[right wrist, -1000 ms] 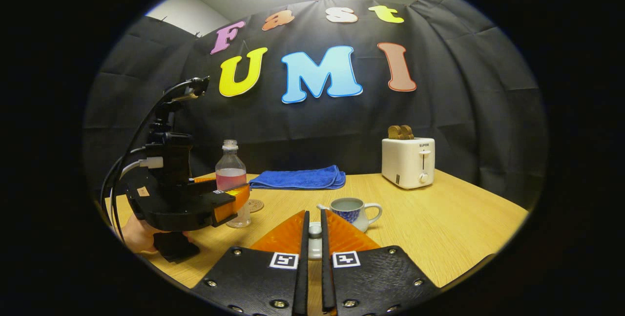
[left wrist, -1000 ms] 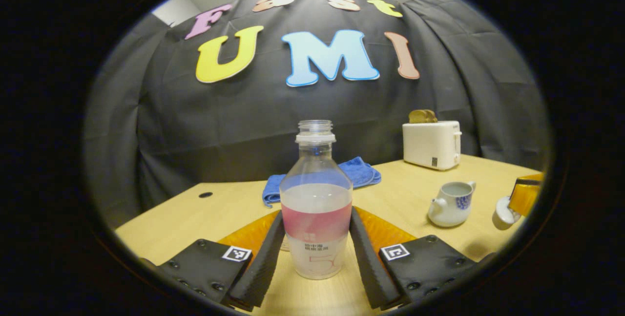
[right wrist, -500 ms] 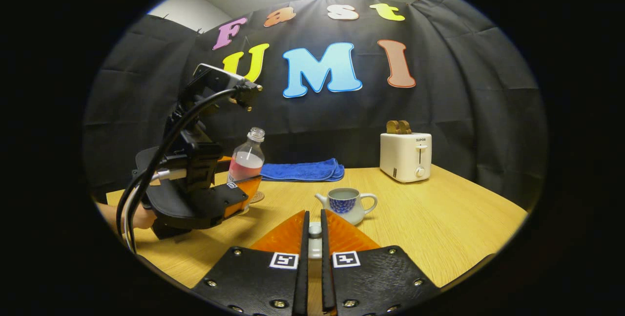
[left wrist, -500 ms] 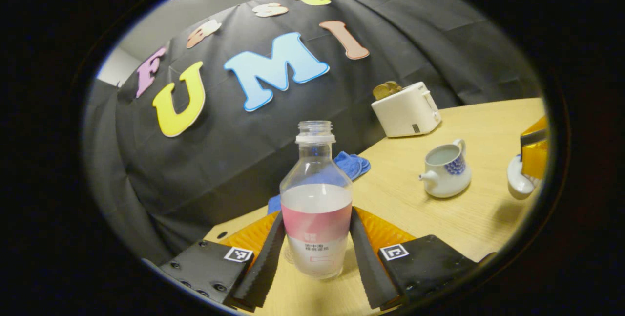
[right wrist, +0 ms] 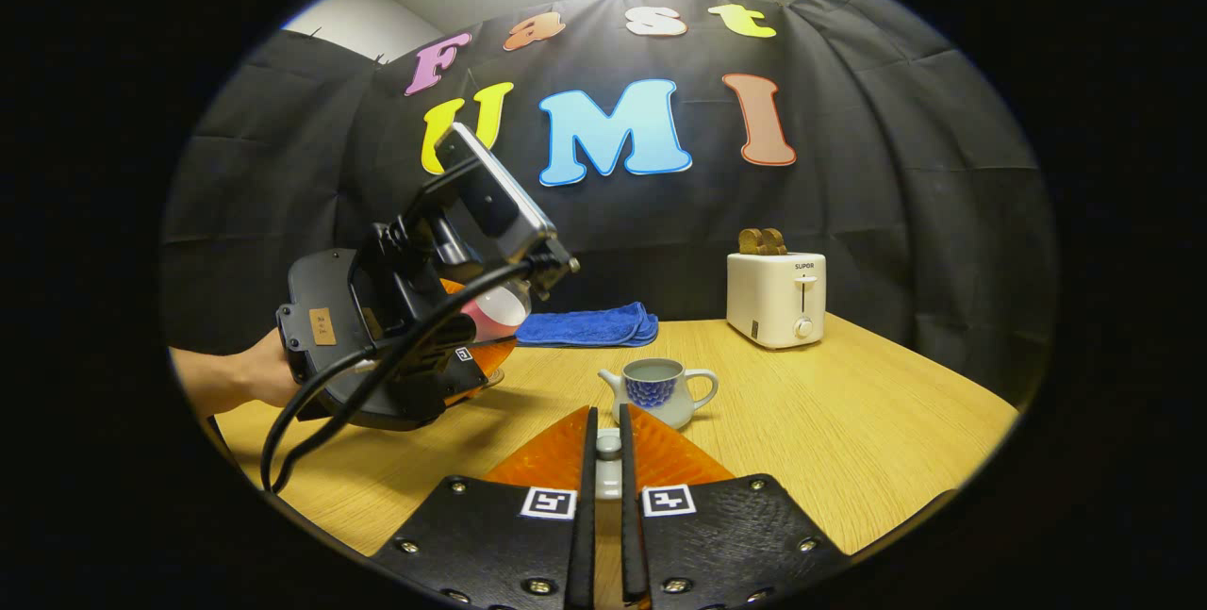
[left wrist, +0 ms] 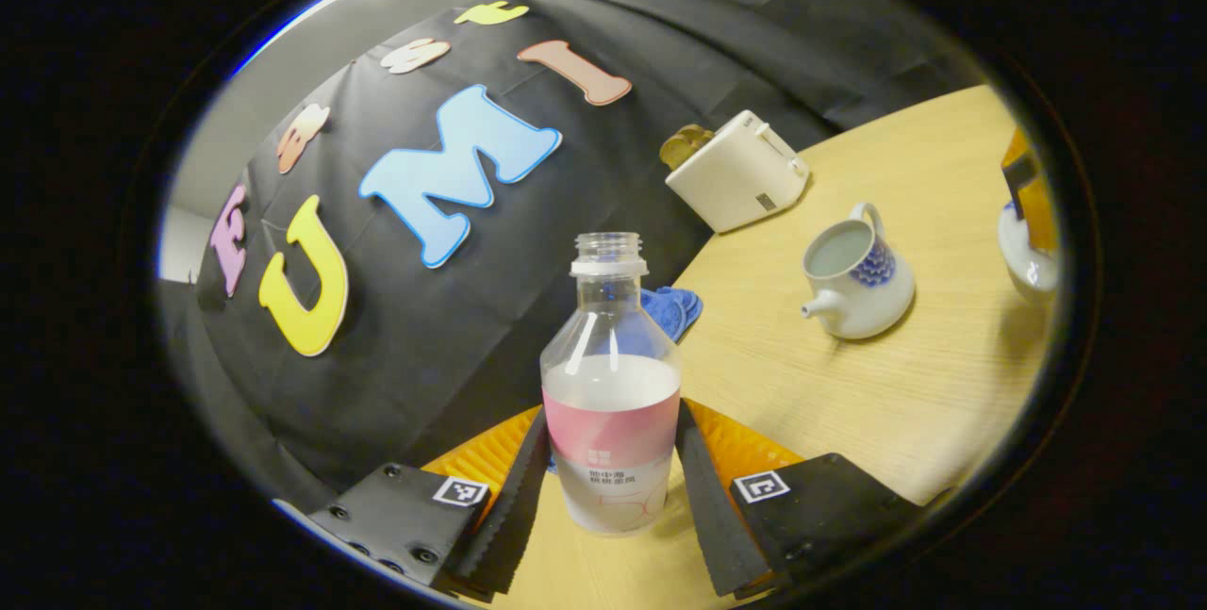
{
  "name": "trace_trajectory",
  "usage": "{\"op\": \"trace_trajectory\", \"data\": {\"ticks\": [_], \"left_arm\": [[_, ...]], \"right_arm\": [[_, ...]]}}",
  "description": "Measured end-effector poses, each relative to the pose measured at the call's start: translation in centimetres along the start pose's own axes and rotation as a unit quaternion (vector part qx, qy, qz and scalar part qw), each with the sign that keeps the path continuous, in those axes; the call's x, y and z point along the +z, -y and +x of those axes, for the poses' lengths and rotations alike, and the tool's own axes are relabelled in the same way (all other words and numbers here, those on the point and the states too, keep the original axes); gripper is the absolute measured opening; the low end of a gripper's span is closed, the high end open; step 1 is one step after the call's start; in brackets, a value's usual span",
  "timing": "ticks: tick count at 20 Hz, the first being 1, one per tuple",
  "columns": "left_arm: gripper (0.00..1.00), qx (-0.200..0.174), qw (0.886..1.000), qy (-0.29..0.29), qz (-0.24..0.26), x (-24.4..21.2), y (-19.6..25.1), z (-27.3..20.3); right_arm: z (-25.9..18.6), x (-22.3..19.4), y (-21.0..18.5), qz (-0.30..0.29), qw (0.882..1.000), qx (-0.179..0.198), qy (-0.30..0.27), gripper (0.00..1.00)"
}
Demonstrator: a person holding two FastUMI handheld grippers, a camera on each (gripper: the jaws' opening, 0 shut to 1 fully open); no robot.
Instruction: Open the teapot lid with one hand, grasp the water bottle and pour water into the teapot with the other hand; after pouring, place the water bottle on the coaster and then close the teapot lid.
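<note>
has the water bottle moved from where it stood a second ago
Yes. In the right gripper view the water bottle, held by the left tool, has lifted off the table and tipped toward the teapot, its mouth hidden.

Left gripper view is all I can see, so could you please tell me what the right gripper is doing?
Observer: The right gripper has its jaws pressed on the knob of the teapot lid, held on the near side of the open teapot.
Operator: Thank you. How does my left gripper look from there?
Observer: The left gripper leans toward the teapot, and its body hides most of the water bottle.
Operator: And what is behind it?
Observer: A hand grips it from the left side of the right gripper view.
</note>
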State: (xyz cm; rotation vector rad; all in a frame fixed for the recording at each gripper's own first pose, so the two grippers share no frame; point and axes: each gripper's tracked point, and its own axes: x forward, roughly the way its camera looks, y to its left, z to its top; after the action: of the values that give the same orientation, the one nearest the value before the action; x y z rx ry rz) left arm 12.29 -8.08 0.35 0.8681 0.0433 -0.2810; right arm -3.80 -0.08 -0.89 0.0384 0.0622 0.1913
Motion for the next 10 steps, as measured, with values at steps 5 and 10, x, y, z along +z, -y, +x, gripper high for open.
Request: {"op": "trace_trajectory", "data": {"ticks": [5,10], "left_arm": [[0.85,-0.033,0.996,0.004,0.088,1.3,1.4,1.4],[0.85,-0.048,0.987,0.011,0.154,2.7,2.1,1.9]], "right_arm": [[-0.6,-0.5,0.1,-0.011,1.0,0.001,-0.011,0.11],[-1.0,-0.9,0.7,0.001,1.0,-0.002,-0.027,0.11]]}}
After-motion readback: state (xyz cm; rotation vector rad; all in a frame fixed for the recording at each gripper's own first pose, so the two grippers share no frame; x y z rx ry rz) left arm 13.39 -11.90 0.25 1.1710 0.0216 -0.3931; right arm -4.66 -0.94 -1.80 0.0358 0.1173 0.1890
